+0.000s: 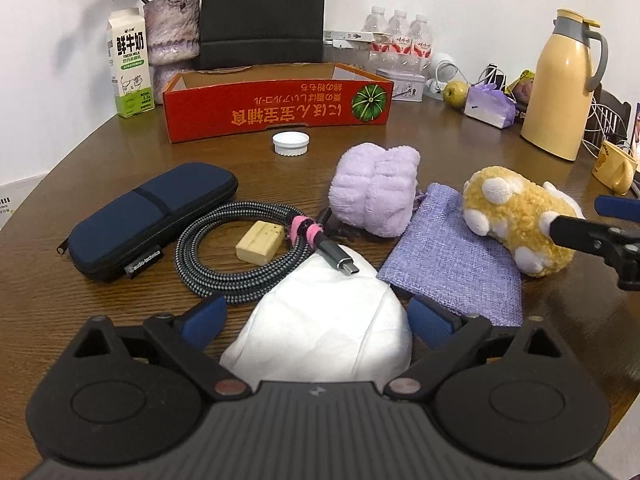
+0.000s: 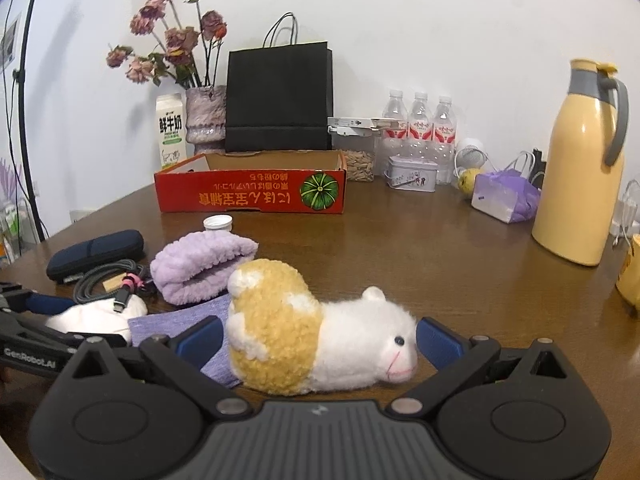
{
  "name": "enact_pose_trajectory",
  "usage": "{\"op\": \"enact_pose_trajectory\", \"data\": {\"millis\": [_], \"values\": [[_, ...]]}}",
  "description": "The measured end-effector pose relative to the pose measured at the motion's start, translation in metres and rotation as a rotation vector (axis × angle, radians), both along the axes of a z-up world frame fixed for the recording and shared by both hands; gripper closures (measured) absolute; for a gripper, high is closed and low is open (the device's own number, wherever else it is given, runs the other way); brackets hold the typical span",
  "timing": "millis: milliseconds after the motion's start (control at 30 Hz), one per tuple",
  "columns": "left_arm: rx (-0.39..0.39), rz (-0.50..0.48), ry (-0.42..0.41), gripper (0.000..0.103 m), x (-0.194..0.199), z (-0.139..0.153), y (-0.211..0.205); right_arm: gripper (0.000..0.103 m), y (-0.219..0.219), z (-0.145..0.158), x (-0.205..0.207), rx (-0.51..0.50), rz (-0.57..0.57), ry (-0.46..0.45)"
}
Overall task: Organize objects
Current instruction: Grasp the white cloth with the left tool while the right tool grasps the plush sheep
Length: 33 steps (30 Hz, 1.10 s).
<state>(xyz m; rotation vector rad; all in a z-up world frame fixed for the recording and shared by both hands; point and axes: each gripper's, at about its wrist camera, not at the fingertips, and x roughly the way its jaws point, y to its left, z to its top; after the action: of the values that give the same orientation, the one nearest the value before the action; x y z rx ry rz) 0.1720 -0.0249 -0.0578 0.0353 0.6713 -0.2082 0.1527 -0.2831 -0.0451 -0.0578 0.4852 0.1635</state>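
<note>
My left gripper (image 1: 318,316) is open, its blue pads either side of a white folded mask (image 1: 320,332) on the table, not pressing it. A braided cable (image 1: 240,256) circles a yellowish block (image 1: 260,242), and its plug rests on the mask. Around them lie a navy case (image 1: 148,220), a lilac towel (image 1: 376,192), a purple pouch (image 1: 452,264) and a white cap (image 1: 291,143). My right gripper (image 2: 318,340) is open around a yellow and white plush toy (image 2: 280,332) lying on its side, a pad close to each end. The red cardboard tray (image 1: 276,108) stands behind.
At the table's back stand a milk carton (image 1: 130,64), a vase (image 1: 172,40), a black bag (image 2: 280,100), water bottles (image 2: 418,128) and a tin (image 2: 412,174). A yellow thermos (image 1: 564,84), a tissue pack (image 1: 490,106) and a mug (image 1: 614,168) are on the right.
</note>
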Motion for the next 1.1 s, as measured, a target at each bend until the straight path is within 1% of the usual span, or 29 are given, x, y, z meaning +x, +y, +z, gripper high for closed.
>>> {"op": "enact_pose_trajectory", "data": {"millis": [67, 133, 267, 333, 433, 567, 733, 867, 1000, 1100], "values": [[0.0, -0.001, -0.002, 0.004, 0.0, 0.0, 0.0, 0.0, 0.003, 0.003, 0.006, -0.039, 0.028, 0.003], [-0.001, -0.002, -0.003, 0.004, 0.0, -0.001, 0.0, 0.0, 0.007, 0.006, 0.014, -0.089, 0.083, 0.012], [-0.004, -0.004, -0.006, 0.004, -0.001, -0.001, 0.0, 0.0, 0.013, 0.007, 0.036, -0.191, 0.216, 0.07], [-0.005, -0.004, -0.009, 0.004, -0.002, -0.001, 0.0, 0.0, 0.013, 0.006, 0.049, -0.222, 0.275, 0.119], [-0.004, -0.004, -0.007, 0.004, -0.001, -0.001, 0.0, 0.0, 0.011, 0.002, 0.061, -0.239, 0.333, 0.15], [0.027, -0.007, -0.005, 0.003, -0.002, -0.002, -0.006, 0.0, 0.013, -0.005, 0.071, -0.243, 0.354, 0.163], [0.03, -0.008, -0.004, 0.002, -0.002, -0.003, -0.006, 0.0, 0.012, -0.013, 0.073, -0.237, 0.371, 0.143], [0.029, -0.007, -0.004, 0.002, -0.002, -0.003, -0.006, 0.005, 0.009, -0.012, 0.07, -0.231, 0.373, 0.128], [0.029, -0.007, -0.004, 0.002, -0.001, -0.003, -0.007, 0.008, 0.007, -0.013, 0.062, -0.201, 0.337, 0.096], [0.029, -0.009, -0.003, 0.001, -0.001, -0.003, -0.007, 0.009, 0.005, -0.014, 0.055, -0.159, 0.265, 0.067]]}}
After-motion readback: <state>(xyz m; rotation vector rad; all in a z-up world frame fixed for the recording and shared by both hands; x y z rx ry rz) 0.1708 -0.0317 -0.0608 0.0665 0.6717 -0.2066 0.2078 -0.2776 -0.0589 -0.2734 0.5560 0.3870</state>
